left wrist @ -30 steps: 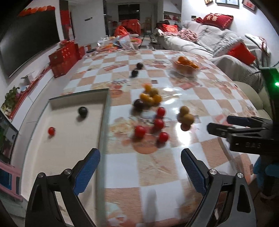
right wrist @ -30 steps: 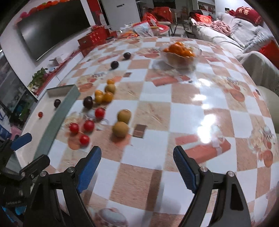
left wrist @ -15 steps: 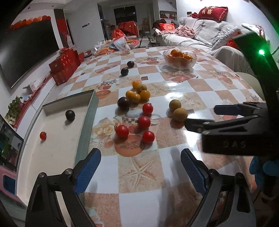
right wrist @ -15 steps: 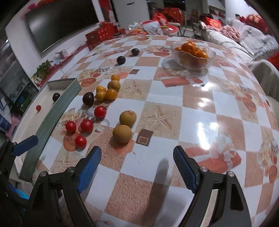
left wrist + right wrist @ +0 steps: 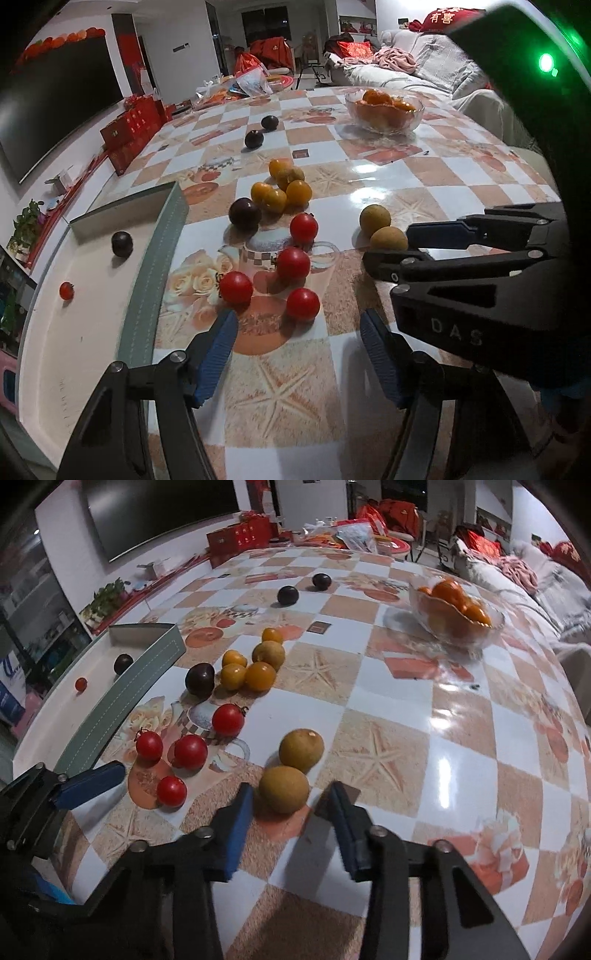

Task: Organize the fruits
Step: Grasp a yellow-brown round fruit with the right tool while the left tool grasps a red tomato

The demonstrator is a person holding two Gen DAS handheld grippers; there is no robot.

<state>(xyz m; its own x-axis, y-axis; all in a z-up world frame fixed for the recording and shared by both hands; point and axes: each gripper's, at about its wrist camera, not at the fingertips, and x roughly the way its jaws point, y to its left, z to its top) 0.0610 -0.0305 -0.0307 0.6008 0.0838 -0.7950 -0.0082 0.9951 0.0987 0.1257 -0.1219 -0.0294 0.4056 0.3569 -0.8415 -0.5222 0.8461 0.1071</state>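
Observation:
Several red cherry tomatoes (image 5: 293,263) lie on the checkered table, with a cluster of yellow fruits (image 5: 286,190), a dark plum (image 5: 244,213) and two brown round fruits (image 5: 375,218) beyond. My left gripper (image 5: 297,325) is open, its fingers either side of the nearest red tomato (image 5: 303,303). My right gripper (image 5: 291,803) is open, its blue pads flanking the nearest brown fruit (image 5: 283,789) without clamping it. A white tray (image 5: 85,332) at the left holds one dark plum (image 5: 122,243) and one small tomato (image 5: 66,290).
A glass bowl of oranges (image 5: 384,110) stands at the far right of the table. Two more dark plums (image 5: 254,139) lie farther back. Red boxes (image 5: 129,129), a TV and a sofa (image 5: 424,62) surround the table. The tray has a raised grey-green rim (image 5: 155,266).
Both grippers have moved forward and lower toward the fruit. The right gripper's fingers have narrowed around the nearest brown fruit. The left now brackets the front tomato.

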